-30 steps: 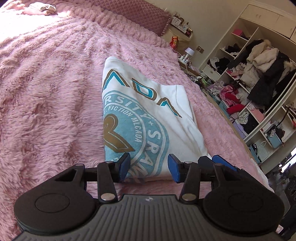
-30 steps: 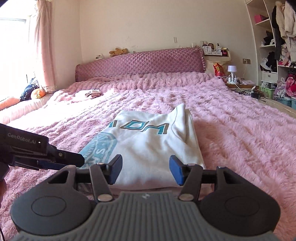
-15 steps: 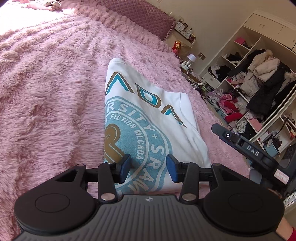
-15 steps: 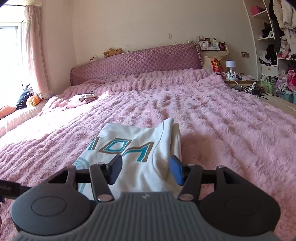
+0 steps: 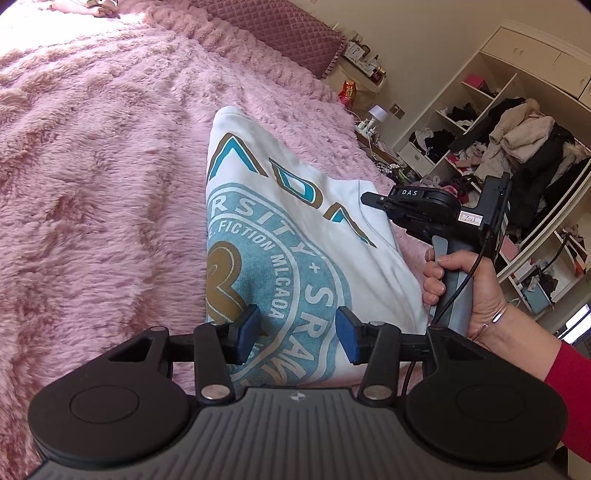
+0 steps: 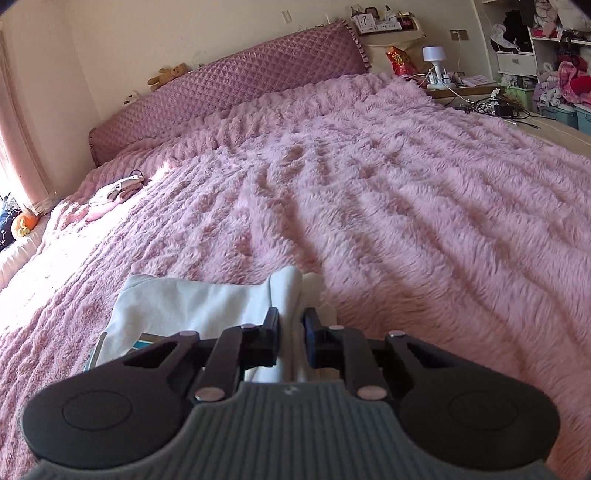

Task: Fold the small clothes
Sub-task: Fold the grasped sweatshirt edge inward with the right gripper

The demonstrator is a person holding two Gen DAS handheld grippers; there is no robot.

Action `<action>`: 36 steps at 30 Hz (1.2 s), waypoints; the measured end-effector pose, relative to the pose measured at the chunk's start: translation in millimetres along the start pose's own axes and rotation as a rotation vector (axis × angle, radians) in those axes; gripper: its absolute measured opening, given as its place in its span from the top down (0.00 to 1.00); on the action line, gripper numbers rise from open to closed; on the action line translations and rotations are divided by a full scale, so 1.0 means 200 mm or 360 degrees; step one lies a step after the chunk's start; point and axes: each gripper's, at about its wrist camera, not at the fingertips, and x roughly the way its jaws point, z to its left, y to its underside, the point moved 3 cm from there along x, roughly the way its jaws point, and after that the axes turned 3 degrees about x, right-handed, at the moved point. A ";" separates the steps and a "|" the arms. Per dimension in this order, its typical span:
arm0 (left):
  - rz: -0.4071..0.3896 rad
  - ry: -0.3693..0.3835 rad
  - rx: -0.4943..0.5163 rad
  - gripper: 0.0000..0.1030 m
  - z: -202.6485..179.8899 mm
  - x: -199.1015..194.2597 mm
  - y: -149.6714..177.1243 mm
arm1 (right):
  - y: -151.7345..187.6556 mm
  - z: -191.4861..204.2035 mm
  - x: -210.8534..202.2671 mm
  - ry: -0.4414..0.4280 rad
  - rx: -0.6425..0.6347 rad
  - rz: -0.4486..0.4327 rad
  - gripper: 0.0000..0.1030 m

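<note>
Left wrist view: folded white shirt [image 5: 295, 236] lies flat on the pink shaggy bedspread [image 5: 92, 184], teal and gold round print facing up. Long axis of the folded shirt runs from the near edge of the bed, under the left gripper [image 5: 298, 334], away toward the quilted headboard [image 5: 269, 26]; the far narrow end points at the headboard, lettering reads along that axis. Left gripper hovers over the near end of the shirt, blue pads apart and widening a little, print visible in the gap, pads not pressing on cloth. Right hand [image 5: 465, 288] holds the handle of the right gripper [image 5: 369, 199], whose tip sits at the shirt's right edge about halfway along; red sleeve [image 5: 572, 391] at the wrist. Right wrist view: right gripper [image 6: 291, 332] jaws closing on a raised fold of the white shirt [image 6: 184, 306], the cloth pinched between the two pads, bunched upright in the gap. Rest of the shirt spreads to the left of that gripper on the bedspread [image 6: 406, 203]. Containers: open wardrobe shelving [image 5: 517, 122] beside the bed holds heaped clothes and hanging coats; teal storage bins [image 6: 569, 114] sit on the floor below the shelves, contents not legible. A small pile of pale clothes [image 6: 118, 188] lies well apart, near the headboard [image 6: 229, 81], which has a teddy bear [image 6: 168, 74] on top.
</note>
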 end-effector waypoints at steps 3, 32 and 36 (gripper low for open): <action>-0.0011 0.0007 0.0001 0.46 0.00 0.00 0.01 | -0.04 0.04 -0.06 -0.0053 -0.0051 -0.0141 0.92; 0.0031 -0.0065 0.0092 0.43 -0.06 0.04 0.02 | 0.63 -0.22 -0.85 -0.0169 0.0462 0.0177 0.93; 0.0030 -0.0075 0.0074 0.44 -0.06 0.03 0.02 | 0.61 -0.19 -0.92 -0.0217 0.0487 0.0102 0.96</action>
